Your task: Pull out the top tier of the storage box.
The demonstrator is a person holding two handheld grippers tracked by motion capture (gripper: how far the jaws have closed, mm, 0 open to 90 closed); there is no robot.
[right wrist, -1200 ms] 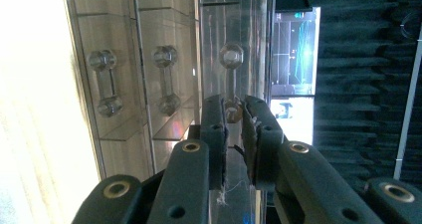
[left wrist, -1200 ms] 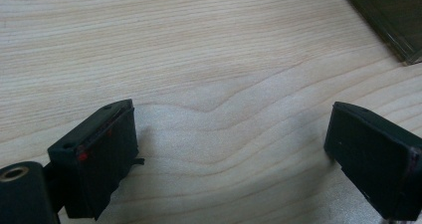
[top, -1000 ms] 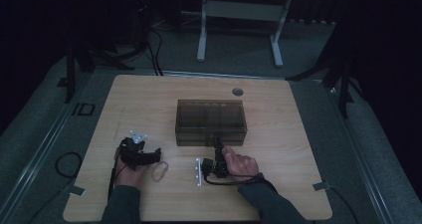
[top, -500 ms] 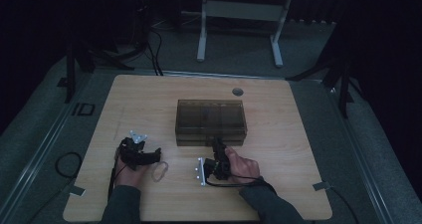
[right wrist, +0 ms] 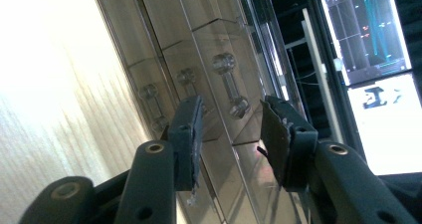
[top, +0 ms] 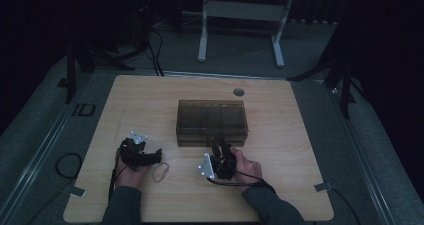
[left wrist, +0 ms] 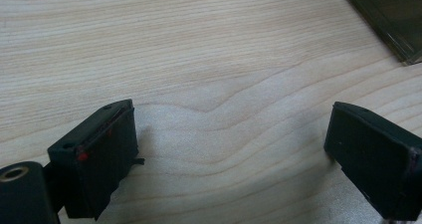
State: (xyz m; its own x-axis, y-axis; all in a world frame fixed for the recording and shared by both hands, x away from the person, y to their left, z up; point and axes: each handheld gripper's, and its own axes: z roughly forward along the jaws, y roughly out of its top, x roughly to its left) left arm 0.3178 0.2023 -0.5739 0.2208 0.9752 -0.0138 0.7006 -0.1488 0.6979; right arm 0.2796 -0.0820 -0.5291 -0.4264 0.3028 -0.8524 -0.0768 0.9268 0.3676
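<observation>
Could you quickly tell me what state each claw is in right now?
Left claw: open, holding nothing.
Right claw: open, just been opening, at the box handle.

The smoky plastic box (top: 212,122) blocks the middle of the table (top: 150,95), directly ahead of the right gripper (top: 218,157) (its handle (right wrist: 230,84) just beyond the tips). Bare wood runs along the left, right and far edges.

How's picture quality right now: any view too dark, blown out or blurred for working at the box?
High view: dim and murky, though the smoky clear box on the table reads. Left gripper view: evenly lit, wood grain sharp. Right gripper view: table blown out white at left, bright screen glaring at right, box handle slightly soft.
</observation>
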